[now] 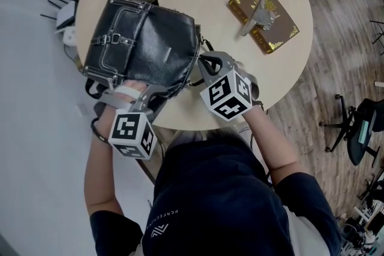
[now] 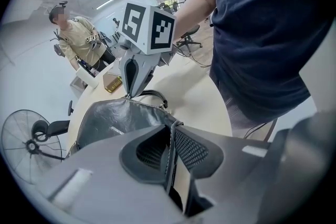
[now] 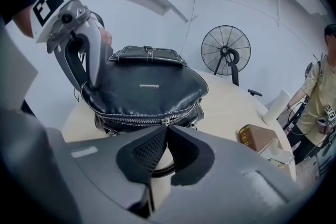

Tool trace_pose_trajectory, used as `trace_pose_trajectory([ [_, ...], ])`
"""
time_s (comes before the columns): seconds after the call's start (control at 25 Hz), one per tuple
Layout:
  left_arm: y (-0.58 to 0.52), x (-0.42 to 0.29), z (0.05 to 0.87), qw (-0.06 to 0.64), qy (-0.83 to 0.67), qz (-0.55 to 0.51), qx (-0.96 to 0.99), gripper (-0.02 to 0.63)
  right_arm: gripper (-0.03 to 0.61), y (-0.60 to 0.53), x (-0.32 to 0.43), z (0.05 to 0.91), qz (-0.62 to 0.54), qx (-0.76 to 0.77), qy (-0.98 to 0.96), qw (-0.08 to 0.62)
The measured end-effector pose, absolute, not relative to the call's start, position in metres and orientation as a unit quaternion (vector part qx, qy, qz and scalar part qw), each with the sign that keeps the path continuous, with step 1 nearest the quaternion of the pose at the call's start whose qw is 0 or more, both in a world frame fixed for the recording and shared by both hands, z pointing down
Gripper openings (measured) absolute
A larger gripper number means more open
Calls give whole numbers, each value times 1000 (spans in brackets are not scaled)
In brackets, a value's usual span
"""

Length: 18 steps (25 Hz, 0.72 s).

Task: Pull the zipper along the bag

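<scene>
My left gripper clamps the black leather bag by its seam while my right gripper pinches the small metal zipper pull, so next, I judge, comes a steady draw along the bag.

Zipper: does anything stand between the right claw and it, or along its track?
Nothing visible. The right claw pinches the pull; the track lies bare. The left claw holds the bag at one end.

Bag on the desk's left half, near my edge; book to its right, farther back; my left gripper and right gripper at the bag's near side
</scene>
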<state>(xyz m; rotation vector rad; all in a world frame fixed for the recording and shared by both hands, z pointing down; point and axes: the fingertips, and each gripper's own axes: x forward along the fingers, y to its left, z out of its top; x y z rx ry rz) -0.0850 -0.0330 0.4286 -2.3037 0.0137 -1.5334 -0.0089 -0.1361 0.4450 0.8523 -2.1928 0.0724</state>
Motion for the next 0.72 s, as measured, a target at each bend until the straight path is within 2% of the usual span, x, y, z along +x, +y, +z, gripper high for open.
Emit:
trace_pose_trajectory([
  [0.72,-31,-85,428,178,2,-546,-819,60,15,-158,-5,450,20,364,-849,382],
])
